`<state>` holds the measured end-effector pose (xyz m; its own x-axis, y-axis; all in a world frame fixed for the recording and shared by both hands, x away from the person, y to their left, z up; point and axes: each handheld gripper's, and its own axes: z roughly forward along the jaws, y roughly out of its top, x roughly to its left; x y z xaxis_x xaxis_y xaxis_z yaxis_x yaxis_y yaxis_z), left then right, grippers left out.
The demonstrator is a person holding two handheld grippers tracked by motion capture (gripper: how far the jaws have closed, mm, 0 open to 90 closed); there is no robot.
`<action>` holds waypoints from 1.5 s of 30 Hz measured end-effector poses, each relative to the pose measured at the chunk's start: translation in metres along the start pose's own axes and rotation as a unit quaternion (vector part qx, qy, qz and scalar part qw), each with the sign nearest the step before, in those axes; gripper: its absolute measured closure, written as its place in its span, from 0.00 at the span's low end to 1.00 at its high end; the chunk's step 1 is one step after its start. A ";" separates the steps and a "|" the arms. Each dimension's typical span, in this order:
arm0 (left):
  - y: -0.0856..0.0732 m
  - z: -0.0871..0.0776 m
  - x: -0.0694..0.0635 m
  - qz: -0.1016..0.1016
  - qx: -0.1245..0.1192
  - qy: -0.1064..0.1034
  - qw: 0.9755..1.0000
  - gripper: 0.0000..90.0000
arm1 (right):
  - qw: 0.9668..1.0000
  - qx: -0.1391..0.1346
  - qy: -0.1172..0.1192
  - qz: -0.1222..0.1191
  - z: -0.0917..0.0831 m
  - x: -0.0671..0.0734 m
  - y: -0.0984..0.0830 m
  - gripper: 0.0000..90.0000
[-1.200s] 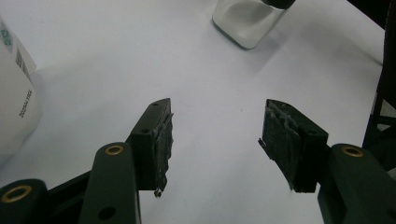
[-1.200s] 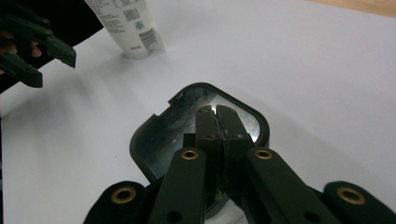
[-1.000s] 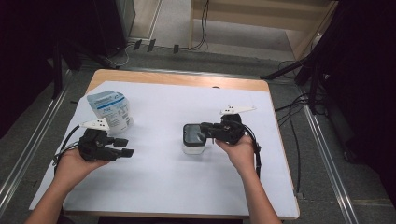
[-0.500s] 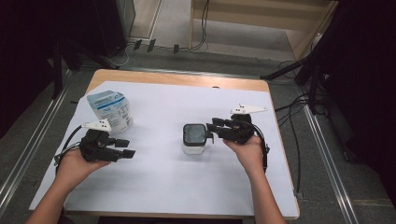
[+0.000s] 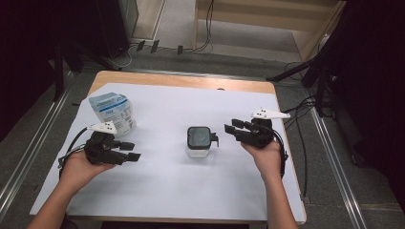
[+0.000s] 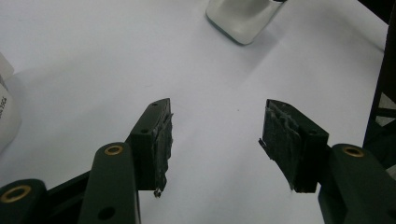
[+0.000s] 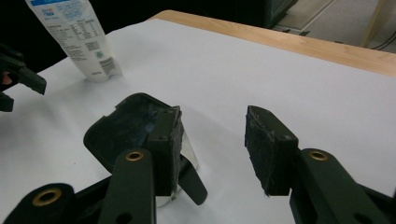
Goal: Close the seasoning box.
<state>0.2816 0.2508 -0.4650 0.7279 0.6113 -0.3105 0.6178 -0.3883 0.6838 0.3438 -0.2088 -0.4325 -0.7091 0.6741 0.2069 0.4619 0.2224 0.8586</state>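
Observation:
A small white container with a black lid (image 5: 199,141) stands mid-table on the white sheet (image 5: 167,191). My right gripper (image 5: 232,127) is just to its right, apart from it. Its jaws have just been opening and nothing is between them. In the right gripper view the black lid (image 7: 126,126) sits left of and behind the left jaw of the right gripper (image 7: 212,119). My left gripper (image 5: 131,151) rests at the left, open and empty, pointing toward the container. The left gripper view shows the left gripper (image 6: 217,112) with wide jaws over bare sheet, and the container (image 6: 240,18) lies ahead.
A blue and white pouch (image 5: 112,112) stands at the back left, just behind the left hand, and the pouch (image 7: 77,32) is also in the right gripper view. The wooden table edge (image 5: 181,81) runs along the far side. Cables lie on the floor beyond.
My right gripper has drawn back to the right, away from the container, and its jaws have opened. The container stays in place. The left hand has not moved.

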 end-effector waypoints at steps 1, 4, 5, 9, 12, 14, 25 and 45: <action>0.000 0.000 0.000 -0.001 0.000 -0.002 1.000 0.48 | 1.000 0.000 -0.003 0.002 -0.002 -0.001 -0.001 0.64; 0.002 0.002 0.001 0.000 0.001 -0.005 1.000 0.48 | 1.000 -0.002 -0.013 0.004 -0.008 -0.005 -0.005 0.63; 0.002 0.002 0.001 0.000 0.000 -0.003 1.000 0.49 | 1.000 -0.002 -0.014 0.005 -0.009 -0.006 -0.006 0.63; 0.004 0.004 0.002 0.001 0.002 -0.004 1.000 0.49 | 1.000 -0.004 -0.026 0.006 -0.014 -0.009 -0.011 0.62; 0.005 0.005 0.003 0.001 0.002 -0.006 1.000 0.48 | 0.999 -0.005 -0.036 0.004 -0.018 -0.011 -0.015 0.60; 0.005 0.005 0.004 0.002 0.001 -0.006 1.000 0.48 | 0.999 -0.003 -0.043 0.006 -0.021 -0.013 -0.018 0.60; 0.006 0.006 0.011 -0.005 -0.008 -0.001 1.000 0.48 | 0.998 0.003 -0.062 0.018 -0.030 -0.019 -0.039 0.58; 0.005 0.006 0.017 -0.009 -0.015 0.012 1.000 0.46 | 0.996 0.026 -0.079 0.027 -0.026 -0.027 -0.055 0.57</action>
<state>0.2987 0.2549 -0.4711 0.7092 0.6349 -0.3065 0.6211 -0.3570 0.6977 0.3236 -0.2575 -0.4726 -0.5919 0.7874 0.1723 0.5271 0.2164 0.8218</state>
